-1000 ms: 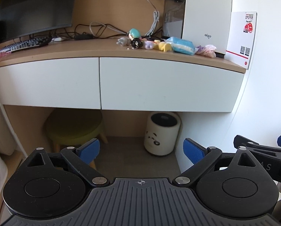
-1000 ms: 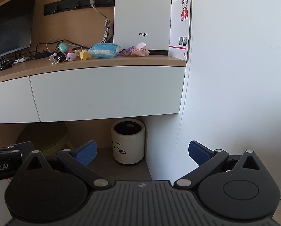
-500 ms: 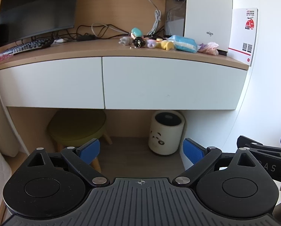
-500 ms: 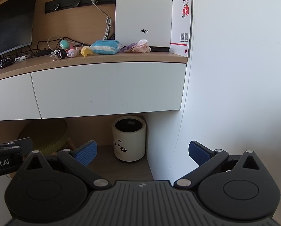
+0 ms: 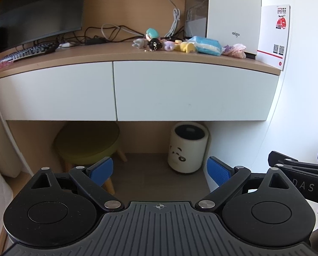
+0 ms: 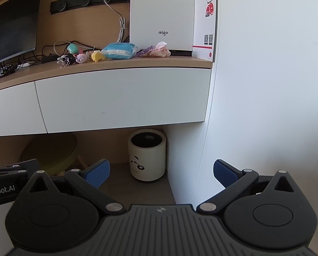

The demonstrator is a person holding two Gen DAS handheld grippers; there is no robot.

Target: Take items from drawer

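Both tongs apart, empty: left tongs (image 5: pixel 160 171), right tongs (image 6: pixel 161 171). 2 white drawers under worktop (image 5: pixel 107 53) closed; right drawer (image 6: pixel 122 99) ahead, well apart. Toys, blue pack (image 6: pixel 119 50) on top.

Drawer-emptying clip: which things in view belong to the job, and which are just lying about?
Job:
right drawer, shut
left drawer, shut
left gripper, open, empty
right gripper, open, empty

Lying about:
small toys
blue packet
keyboard
monitor
panda bin
stool
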